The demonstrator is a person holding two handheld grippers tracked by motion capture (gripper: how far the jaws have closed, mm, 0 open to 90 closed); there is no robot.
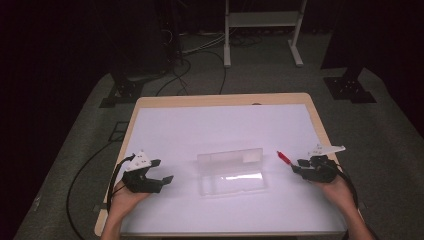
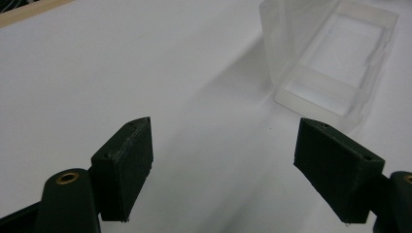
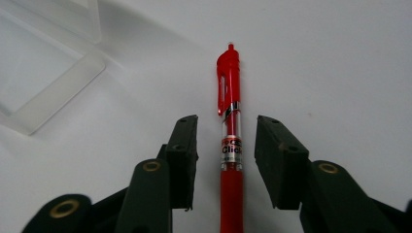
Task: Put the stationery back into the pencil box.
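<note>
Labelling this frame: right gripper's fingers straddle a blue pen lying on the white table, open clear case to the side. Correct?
Not quite: the pen is red, not blue, as the right gripper view shows. The rest holds: the right gripper has its fingers either side of it on the white table, open clear case beside.

Field notes, layout. The open case [image 1: 231, 172] sits mid-surface [image 1: 210, 125], its lid standing up along the far side of the tray. My left gripper [image 1: 161, 171] rests well to the left of the case, nothing between its fingers [image 2: 127, 165]. My right gripper [image 1: 296, 166] sits to the right of the case. The pen [image 3: 230, 141] lies on the surface between the right fingers [image 3: 183, 155], with gaps on both sides, its far end pointing past them toward the case.
</note>
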